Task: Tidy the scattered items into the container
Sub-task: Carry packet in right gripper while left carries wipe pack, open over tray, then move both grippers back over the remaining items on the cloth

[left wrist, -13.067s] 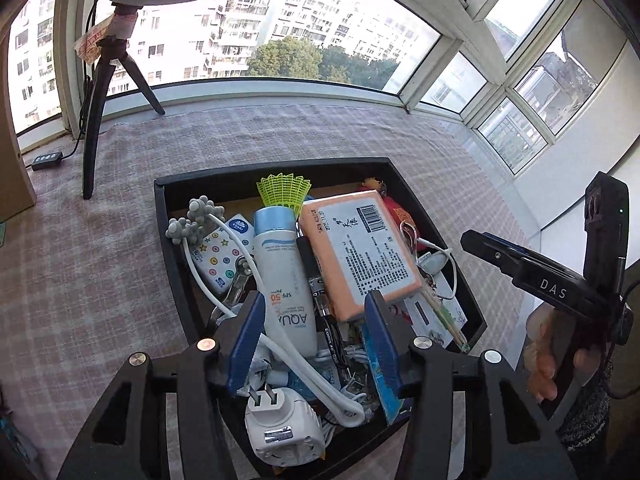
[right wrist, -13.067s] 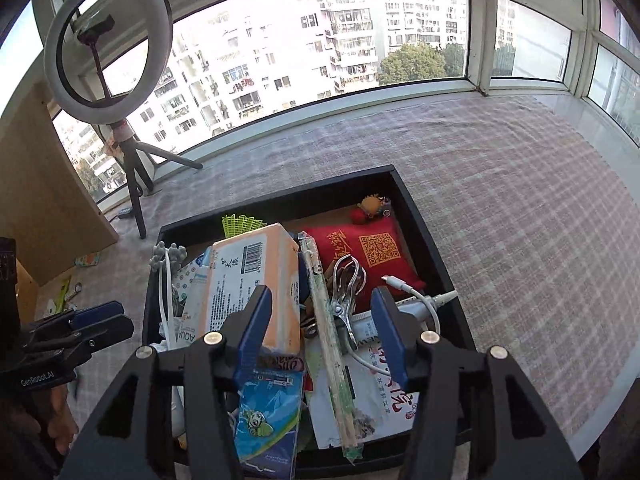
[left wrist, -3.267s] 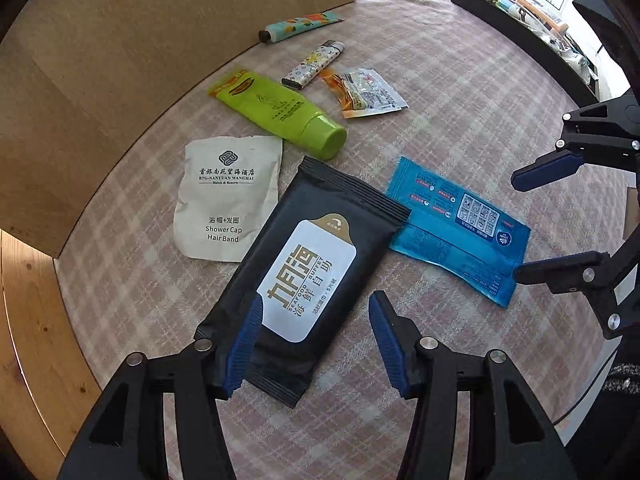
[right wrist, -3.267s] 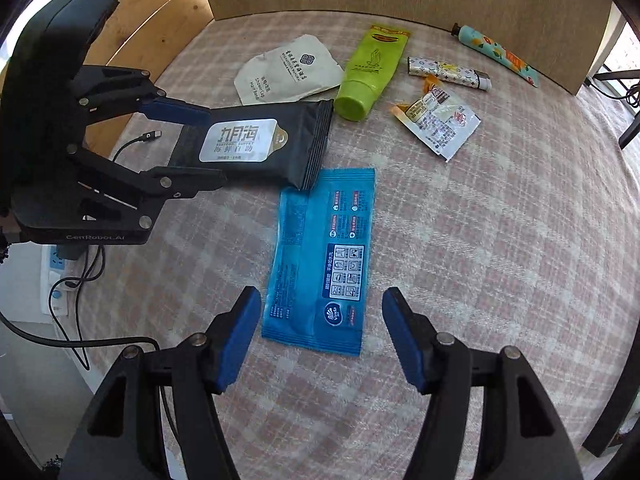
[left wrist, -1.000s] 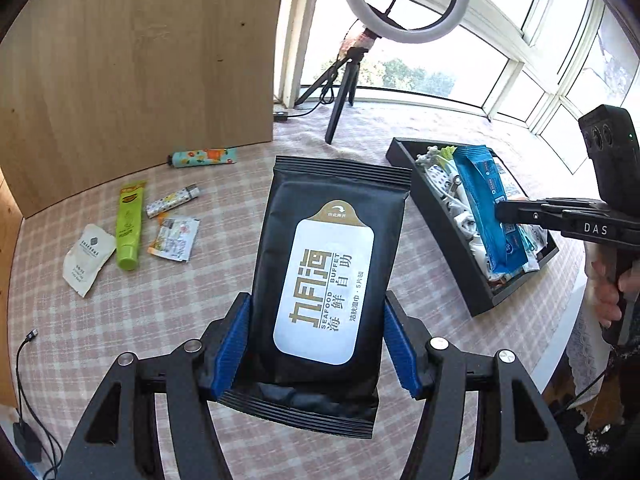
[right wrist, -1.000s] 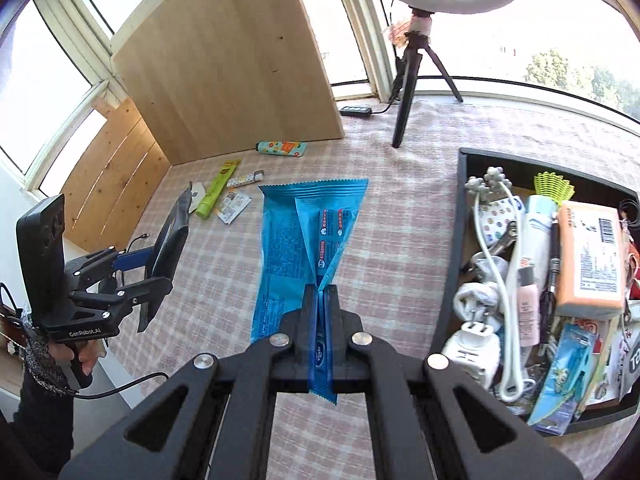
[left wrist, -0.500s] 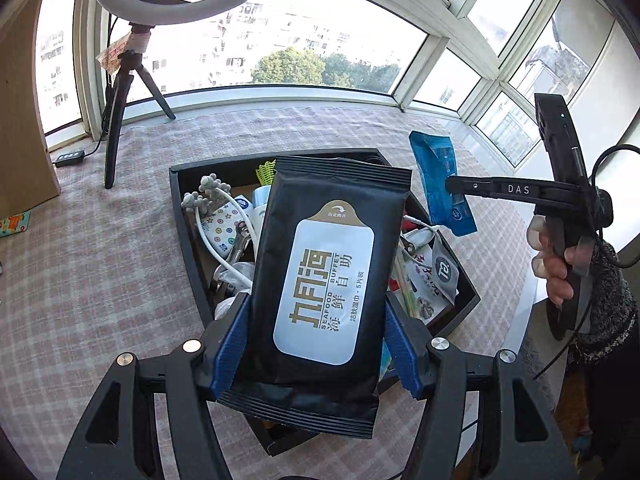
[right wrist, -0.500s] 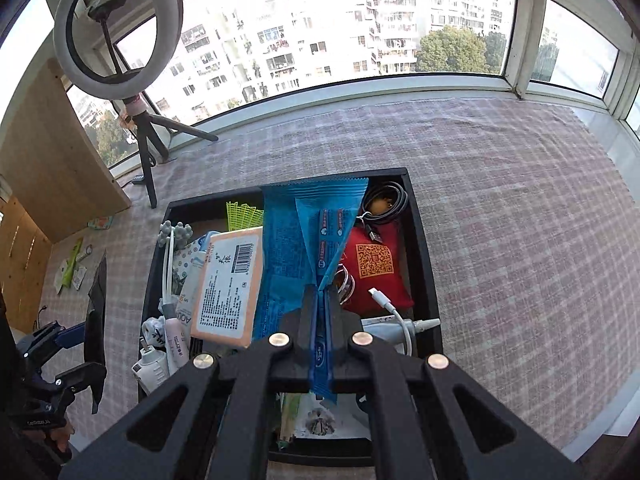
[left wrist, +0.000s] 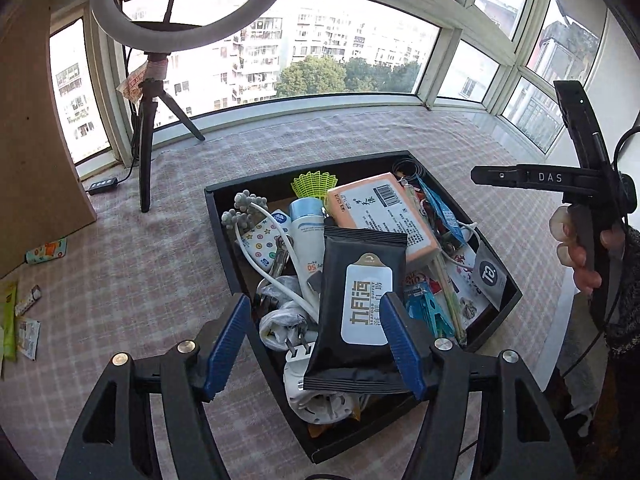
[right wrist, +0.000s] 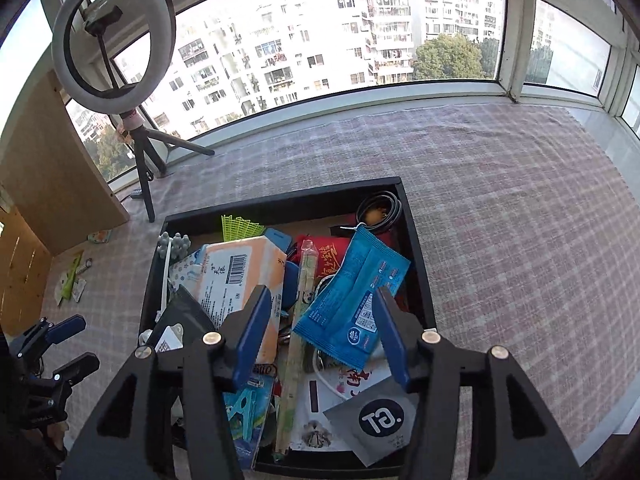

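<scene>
The black tray is piled with small items. My left gripper hovers open over its near end. The black wipes pack lies loose on the pile below; the left finger stands well clear of it. In the right wrist view my right gripper hangs above the tray, its jaws opening. The blue packet rests on the items beneath them, free of both pads. The black wipes pack shows at the tray's left, and the blue packet lies beside an orange pack.
A ring light on a tripod stands behind the tray, with a wooden board to its left. Small packets and a printed tube lie on the checked cloth at far left. A person's hand holds the right gripper's handle.
Both grippers swung from the cloth to over the tray. The right jaws opened and the blue packet dropped into the tray. The black wipes pack left the left gripper and landed on the pile.
</scene>
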`<state>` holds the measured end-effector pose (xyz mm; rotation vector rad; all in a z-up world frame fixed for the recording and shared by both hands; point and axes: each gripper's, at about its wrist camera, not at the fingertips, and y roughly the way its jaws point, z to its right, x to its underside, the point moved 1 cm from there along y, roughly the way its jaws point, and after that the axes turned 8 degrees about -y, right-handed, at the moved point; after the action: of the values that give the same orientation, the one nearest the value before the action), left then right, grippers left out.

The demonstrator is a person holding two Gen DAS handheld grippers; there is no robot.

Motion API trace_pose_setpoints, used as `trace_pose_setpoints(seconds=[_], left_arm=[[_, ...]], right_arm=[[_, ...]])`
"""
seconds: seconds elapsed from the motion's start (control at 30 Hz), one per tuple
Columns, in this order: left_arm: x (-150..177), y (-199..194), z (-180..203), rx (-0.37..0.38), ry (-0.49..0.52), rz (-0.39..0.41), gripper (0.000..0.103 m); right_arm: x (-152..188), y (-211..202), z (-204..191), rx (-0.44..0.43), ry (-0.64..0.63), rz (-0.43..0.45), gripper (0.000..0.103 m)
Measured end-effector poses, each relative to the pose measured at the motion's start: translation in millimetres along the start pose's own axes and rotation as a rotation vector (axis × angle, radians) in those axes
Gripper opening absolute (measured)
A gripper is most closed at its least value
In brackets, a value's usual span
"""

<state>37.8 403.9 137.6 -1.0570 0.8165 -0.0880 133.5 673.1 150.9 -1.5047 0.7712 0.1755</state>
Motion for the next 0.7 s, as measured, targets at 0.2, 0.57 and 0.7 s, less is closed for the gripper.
trace_pose_setpoints(seconds=[0.2,0.57,0.7], left_arm=[[20.3,-13.7,-56.2,-0.043,-0.114,-0.016,0.056],[62.7,-71.7,-186.2,-0.125,-0.265,0.004,0.056],[73.1,-93.6,-244.0,-0.175,-0.302,0.012,0.056]], right_arm=[[11.1,-2.7,-45.4,-0.057,-0.085,0.066,0.052],[6.7,15.3,-207.4,-0.165,-0.284,0.024,0.053],[-0.2,30.2,-277.0,-0.219,-0.373,0.0,0.053]])
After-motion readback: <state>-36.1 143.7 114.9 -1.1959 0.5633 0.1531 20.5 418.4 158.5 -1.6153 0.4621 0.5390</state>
